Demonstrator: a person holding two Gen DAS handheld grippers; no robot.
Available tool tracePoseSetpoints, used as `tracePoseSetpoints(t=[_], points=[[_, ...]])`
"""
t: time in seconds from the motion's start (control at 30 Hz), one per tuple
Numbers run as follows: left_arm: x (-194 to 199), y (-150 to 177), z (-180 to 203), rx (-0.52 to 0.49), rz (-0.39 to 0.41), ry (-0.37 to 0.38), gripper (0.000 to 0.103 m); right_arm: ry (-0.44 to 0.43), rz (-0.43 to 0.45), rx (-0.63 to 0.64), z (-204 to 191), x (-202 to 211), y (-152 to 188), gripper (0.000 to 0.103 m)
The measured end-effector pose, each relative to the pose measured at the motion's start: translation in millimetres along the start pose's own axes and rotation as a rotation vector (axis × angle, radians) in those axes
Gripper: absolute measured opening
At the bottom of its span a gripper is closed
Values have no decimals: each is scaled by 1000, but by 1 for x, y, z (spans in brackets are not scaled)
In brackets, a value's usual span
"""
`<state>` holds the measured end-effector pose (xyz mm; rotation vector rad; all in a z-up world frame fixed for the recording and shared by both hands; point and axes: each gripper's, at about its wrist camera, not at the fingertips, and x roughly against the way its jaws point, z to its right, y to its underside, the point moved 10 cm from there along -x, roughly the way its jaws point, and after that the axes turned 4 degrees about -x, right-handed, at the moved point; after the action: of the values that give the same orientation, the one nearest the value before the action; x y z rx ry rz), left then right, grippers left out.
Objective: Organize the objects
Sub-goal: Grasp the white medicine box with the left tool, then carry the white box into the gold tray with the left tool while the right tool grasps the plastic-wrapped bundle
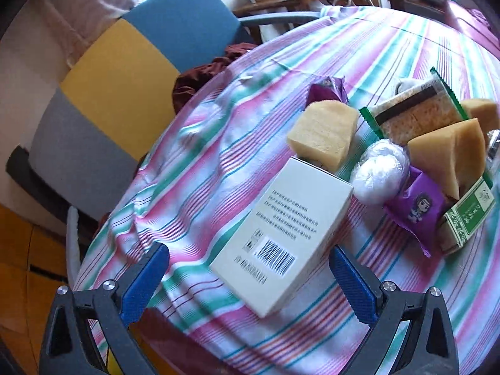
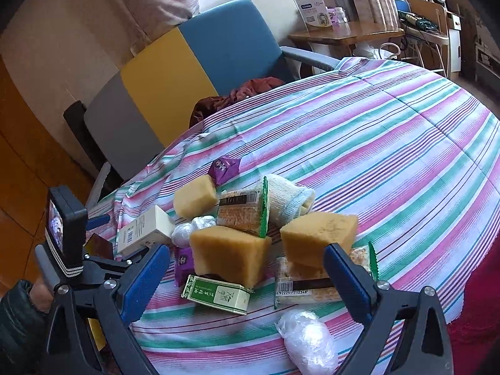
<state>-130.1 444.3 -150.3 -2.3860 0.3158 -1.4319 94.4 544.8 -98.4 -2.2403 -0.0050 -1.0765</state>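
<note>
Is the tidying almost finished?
No, barely started. Nothing looks sorted: the sponges, purple packets, cracker packs and green box lie jumbled together on the striped cloth. Both tongs, left and right, are open and empty. The left faces the white box.

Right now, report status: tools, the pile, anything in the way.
Left tool open, white box between its fingers, ungripped. Right tool open, empty, facing the pile: sponges, green box. Wrapped bundle lies near.
</note>
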Motion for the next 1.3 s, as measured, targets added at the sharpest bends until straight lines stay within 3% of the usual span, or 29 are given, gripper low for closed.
tracePoseSetpoints(t=[0.1, 0.23, 0.33, 0.67, 1.0, 1.13, 1.3], points=[[-11, -3, 5, 7, -7, 28, 101, -3, 12, -49, 10, 2, -5, 101], [-13, 1, 17, 61, -20, 108, 56, 6, 28, -138, 28, 4, -11, 101], [-5, 5, 23, 119, -11, 136, 52, 14, 30, -191, 39, 4, -14, 101], [66, 20, 14, 340, 102, 133, 51, 51, -54, -211, 48, -10, -3, 80], [133, 75, 9, 493, 162, 106, 51, -9, -117, 43, -10, -17, 19, 76], [148, 109, 0, 579, 168, 77, 51, 17, -174, 17, 1, -21, 27, 76], [161, 150, -13, 633, 171, 34, 51, 143, -244, 50, 19, -19, 44, 76]])
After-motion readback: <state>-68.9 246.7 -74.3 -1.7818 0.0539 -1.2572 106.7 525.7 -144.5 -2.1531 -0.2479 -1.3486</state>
